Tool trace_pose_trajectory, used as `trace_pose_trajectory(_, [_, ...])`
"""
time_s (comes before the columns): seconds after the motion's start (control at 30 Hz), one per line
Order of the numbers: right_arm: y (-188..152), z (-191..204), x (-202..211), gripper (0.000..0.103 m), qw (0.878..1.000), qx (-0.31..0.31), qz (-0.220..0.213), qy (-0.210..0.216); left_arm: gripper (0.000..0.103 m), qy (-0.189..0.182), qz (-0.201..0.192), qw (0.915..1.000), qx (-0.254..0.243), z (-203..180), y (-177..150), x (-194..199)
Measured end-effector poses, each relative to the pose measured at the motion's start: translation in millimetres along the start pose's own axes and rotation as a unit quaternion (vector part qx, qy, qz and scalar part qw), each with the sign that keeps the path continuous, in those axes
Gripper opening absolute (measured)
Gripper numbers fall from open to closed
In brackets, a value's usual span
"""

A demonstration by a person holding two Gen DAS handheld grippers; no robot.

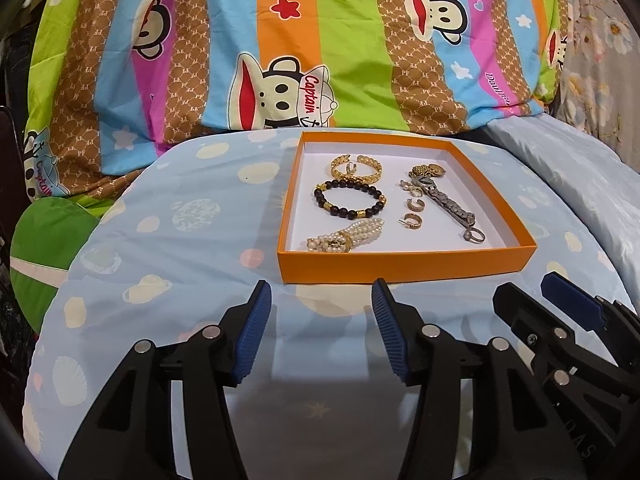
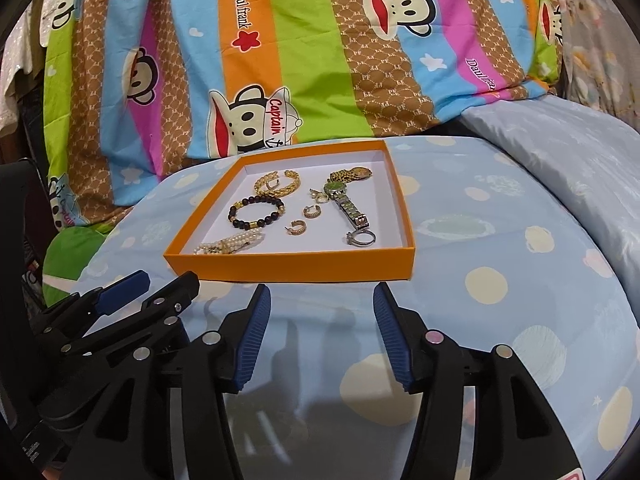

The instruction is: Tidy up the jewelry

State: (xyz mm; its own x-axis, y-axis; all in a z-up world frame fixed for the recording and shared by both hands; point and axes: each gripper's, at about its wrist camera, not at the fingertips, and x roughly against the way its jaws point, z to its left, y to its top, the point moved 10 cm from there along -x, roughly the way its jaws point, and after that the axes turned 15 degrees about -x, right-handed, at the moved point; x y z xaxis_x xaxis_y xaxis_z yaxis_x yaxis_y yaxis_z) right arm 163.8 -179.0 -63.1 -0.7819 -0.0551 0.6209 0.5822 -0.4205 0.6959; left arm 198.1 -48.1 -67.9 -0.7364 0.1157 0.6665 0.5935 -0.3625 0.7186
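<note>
"Captain", "Paul frank" and "PF" on the striped monkey-print blanket [image 1: 280, 40].

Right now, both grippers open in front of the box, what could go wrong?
1. Near the watch, small rings and the hoop earrings lie close together; the wide pads could catch two pieces at once.
2. The orange box sits on soft bedding; pressing down may tilt it and slide the jewelry.
3. The pearl bracelet lies close to the front wall, so a finger may hit the rim.
</note>
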Motion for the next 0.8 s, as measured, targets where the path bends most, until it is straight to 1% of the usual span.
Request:
trace_pose_trajectory(0.23, [0.0, -4.0, -3.8, 0.057, 1.000, -0.001, 0.003, -0.023, 0.051, 0.012, 0.009, 0.9999, -0.004, 0.7, -1.7, -3.0])
trace_pose_trajectory(0.47, [0.6, -5.5, -3.9, 0.057, 0.999, 0.009, -0.001, -0.041, 0.051, 0.018, 0.016, 0.9997, -0.009, -0.3, -2.4, -5.5])
trace_pose_trajectory(0.8, [2.5, -8.6, -2.1, 0.057, 0.998, 0.019, -0.010, -0.064, 0.051, 0.027, 0.015, 0.9993, -0.022, -3.1, -0.9, -4.4])
